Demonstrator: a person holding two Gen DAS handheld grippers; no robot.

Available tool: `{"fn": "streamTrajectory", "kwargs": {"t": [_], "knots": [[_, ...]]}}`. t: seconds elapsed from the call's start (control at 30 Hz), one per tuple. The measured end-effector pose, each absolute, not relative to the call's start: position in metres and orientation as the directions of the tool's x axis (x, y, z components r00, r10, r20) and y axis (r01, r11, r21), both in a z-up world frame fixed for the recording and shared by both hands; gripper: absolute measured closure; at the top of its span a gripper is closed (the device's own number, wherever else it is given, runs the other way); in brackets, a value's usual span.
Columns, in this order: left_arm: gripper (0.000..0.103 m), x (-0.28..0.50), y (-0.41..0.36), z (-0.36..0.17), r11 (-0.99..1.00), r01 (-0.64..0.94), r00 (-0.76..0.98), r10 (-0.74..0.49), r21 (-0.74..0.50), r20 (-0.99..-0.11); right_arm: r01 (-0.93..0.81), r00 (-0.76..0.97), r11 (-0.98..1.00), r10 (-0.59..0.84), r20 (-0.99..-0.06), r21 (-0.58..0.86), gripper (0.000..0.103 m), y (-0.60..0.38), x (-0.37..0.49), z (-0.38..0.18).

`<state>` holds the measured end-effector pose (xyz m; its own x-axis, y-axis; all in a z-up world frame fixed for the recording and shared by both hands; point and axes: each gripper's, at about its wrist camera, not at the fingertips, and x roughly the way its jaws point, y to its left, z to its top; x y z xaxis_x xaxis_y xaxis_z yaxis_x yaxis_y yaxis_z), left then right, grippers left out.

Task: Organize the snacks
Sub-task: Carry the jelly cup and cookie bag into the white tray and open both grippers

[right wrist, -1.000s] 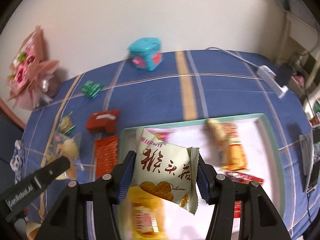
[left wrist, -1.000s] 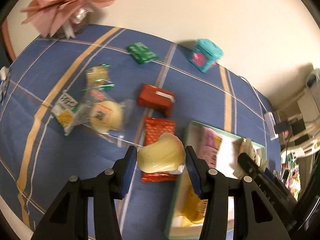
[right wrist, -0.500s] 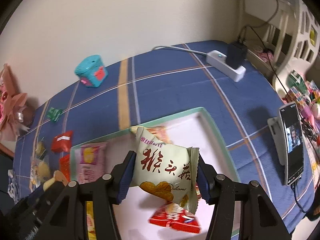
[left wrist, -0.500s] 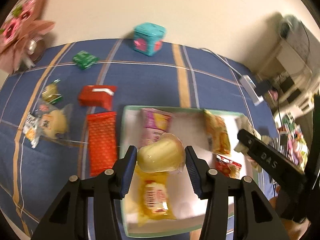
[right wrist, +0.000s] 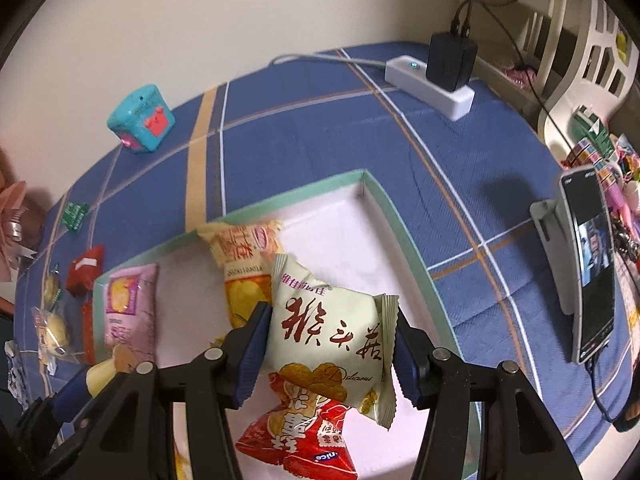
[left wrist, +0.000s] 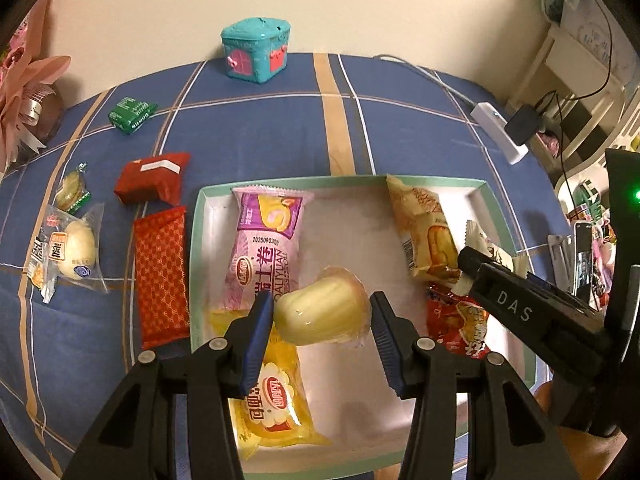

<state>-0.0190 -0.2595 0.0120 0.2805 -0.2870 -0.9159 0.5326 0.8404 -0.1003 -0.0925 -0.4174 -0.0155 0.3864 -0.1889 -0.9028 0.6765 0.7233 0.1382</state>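
left gripper (left wrist: 322,322) clamped on soft wrapped bun (left wrist: 324,312) | right gripper (right wrist: 332,354) pinching light puffy cream packet (right wrist: 326,330) | squashy, slippery film; hold mid-body, gently | over tray (left wrist: 340,181)

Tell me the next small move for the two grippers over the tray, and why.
Probably lower both a little and release. The left gripper is shut on the pale yellow cake and the right gripper on the cream biscuit packet, both over the green-rimmed tray, where a bare patch of the tray floor lies under the cake and a red packet under the biscuit packet.
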Motion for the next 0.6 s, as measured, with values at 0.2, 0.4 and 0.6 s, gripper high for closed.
{"fn": "streamTrajectory", "kwargs": {"t": [0.2, 0.4, 0.6], "knots": [[0.052, -0.019, -0.261, 0.004, 0.842, 0.533, 0.273, -0.272, -0.09, -0.923, 0.673, 0.361, 0.728, -0.172, -0.917, 0.128, 0.043, -0.417, -0.09, -0.028], [0.052, -0.017, -0.263, -0.005, 0.848, 0.524, 0.262, -0.253, -0.083, -0.931, 0.673, 0.354, 0.73, -0.171, -0.92, 0.123, 0.036, -0.417, -0.09, -0.032], [0.051, -0.017, -0.262, -0.006, 0.85, 0.521, 0.263, -0.247, -0.078, -0.932, 0.671, 0.343, 0.731, -0.158, -0.926, 0.124, 0.02, -0.419, -0.088, -0.035]]}}
